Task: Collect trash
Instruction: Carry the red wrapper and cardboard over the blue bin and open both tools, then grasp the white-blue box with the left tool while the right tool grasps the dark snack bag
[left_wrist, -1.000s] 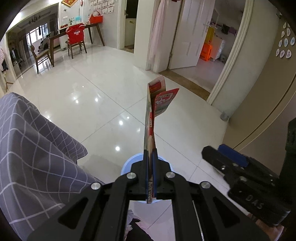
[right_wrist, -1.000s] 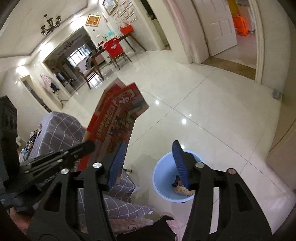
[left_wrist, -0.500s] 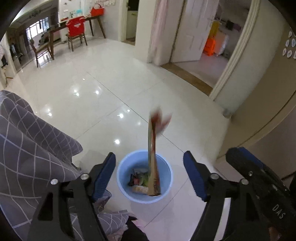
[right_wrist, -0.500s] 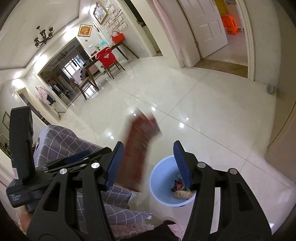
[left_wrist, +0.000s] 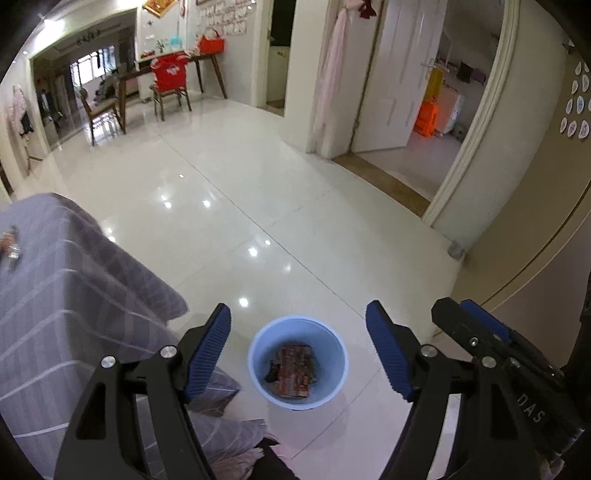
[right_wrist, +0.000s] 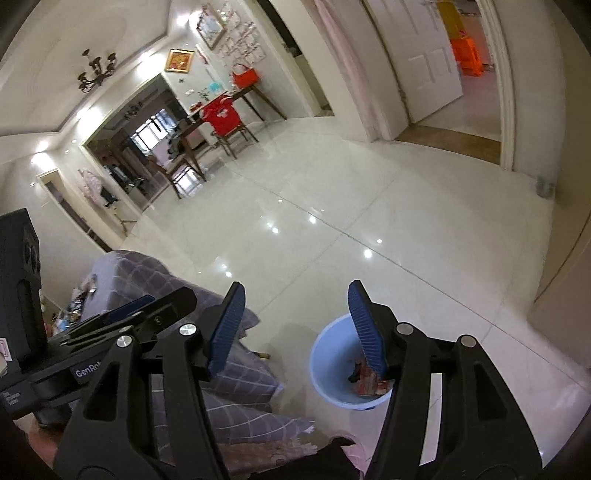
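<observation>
A: Your left gripper (left_wrist: 298, 349) hangs over the blue bin (left_wrist: 255, 373), jaws apart, empty. The red wrapper (left_wrist: 295, 369) lies flat inside.

B: Your right gripper (right_wrist: 295, 328) is opening, empty too, ready for more trash.

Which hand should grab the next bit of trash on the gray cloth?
Probably left. The left hand-held gripper is open, empty and next to the gray cloth, where small bits lie. The right hand-held gripper is opening, empty, farther over.
</observation>
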